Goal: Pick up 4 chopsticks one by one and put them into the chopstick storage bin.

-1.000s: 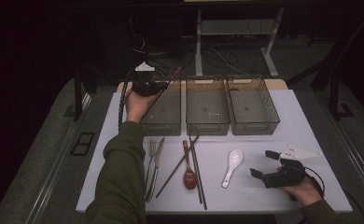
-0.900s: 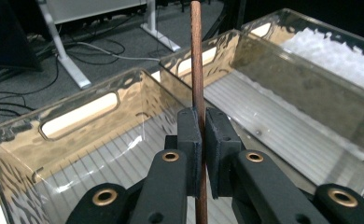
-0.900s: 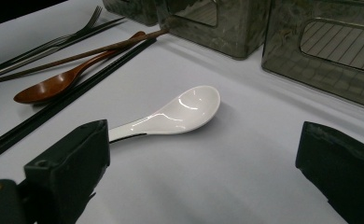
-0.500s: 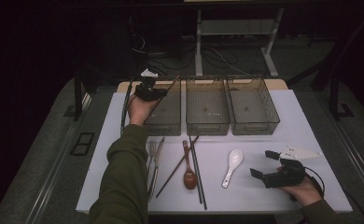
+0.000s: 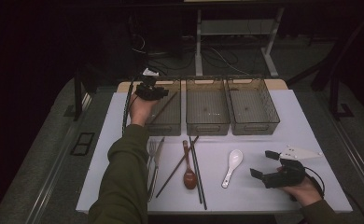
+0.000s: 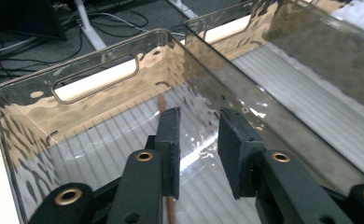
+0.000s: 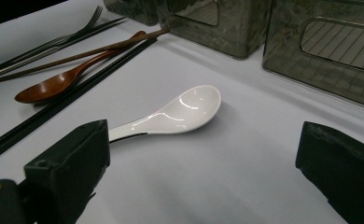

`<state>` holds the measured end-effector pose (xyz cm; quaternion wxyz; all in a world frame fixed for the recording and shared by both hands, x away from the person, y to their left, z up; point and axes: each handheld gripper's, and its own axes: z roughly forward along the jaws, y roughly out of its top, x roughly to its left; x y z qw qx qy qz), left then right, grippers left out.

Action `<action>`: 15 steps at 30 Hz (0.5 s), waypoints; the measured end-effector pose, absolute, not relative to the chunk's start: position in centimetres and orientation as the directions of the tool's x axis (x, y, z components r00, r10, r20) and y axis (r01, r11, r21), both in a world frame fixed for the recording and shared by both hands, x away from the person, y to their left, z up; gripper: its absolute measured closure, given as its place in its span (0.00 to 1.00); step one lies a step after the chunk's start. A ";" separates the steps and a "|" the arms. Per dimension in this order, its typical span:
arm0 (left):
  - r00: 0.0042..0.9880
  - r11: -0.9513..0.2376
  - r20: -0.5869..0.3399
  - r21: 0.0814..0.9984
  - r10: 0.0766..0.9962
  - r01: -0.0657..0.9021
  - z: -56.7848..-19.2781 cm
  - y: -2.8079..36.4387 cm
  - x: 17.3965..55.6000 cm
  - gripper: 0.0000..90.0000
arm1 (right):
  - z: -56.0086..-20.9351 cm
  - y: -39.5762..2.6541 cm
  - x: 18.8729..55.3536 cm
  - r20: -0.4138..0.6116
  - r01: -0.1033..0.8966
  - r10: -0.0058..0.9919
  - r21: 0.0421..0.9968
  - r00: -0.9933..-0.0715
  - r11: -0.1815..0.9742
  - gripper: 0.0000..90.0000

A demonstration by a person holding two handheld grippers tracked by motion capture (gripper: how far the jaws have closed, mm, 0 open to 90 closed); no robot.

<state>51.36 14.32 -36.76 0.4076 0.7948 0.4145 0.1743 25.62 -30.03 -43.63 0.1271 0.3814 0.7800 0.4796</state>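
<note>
My left gripper (image 5: 157, 93) hovers over the left clear bin (image 5: 168, 127). Its jaws have just been opening and now stand apart (image 6: 199, 122) with nothing pressed between the pads. A brown chopstick (image 5: 164, 106) leans inside that bin, and in the left gripper view the chopstick (image 6: 163, 103) runs down behind the left jaw. My right gripper (image 5: 262, 164) rests low at the table's front right, open (image 7: 203, 140). A white ceramic spoon (image 5: 231, 165) lies just ahead of it, and that spoon (image 7: 180, 112) is not between the jaws.
Two more clear bins, the middle one (image 5: 207, 127) and the right one (image 5: 255, 128), stand in the back row. A fork (image 5: 151, 156), a knife (image 5: 157, 161), a wooden spoon (image 5: 188, 175), black chopsticks (image 5: 196, 172) and another brown chopstick (image 5: 173, 170) lie on the white tabletop (image 5: 273, 140).
The left gripper's jaws have parted, and the brown chopstick it carried now leans in the left bin. The right hand has kept still.
</note>
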 end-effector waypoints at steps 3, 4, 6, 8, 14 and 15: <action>0.609 -0.320 -0.073 0.797 0.790 0.512 -36.3 14.3 51.0 0.72 | -43.6 -30.0 25.6 0.167 0.474 0.718 0.844 -0.676 0.250 0.03; 0.615 -0.325 -0.071 0.799 0.785 0.506 -36.1 14.3 50.9 0.71 | -43.6 -30.0 25.6 0.166 0.473 0.718 0.845 -0.676 0.250 0.03; 0.612 -0.314 -0.078 0.803 0.787 0.506 -35.6 14.3 50.6 0.68 | -43.6 -30.0 25.6 0.163 0.471 0.718 0.845 -0.677 0.252 0.03; 0.614 -0.308 -0.086 0.805 0.785 0.507 -35.2 14.3 50.2 0.66 | -43.6 -30.0 25.6 0.162 0.471 0.718 0.845 -0.677 0.253 0.03; 0.650 -0.325 -0.086 0.812 0.755 0.486 -34.1 14.0 49.0 0.59 | -43.7 -30.0 25.6 0.161 0.473 0.719 0.843 -0.676 0.256 0.03; 0.654 -0.327 -0.086 0.813 0.751 0.482 -34.0 13.9 48.8 0.57 | -43.7 -30.0 25.6 0.160 0.473 0.720 0.843 -0.675 0.256 0.03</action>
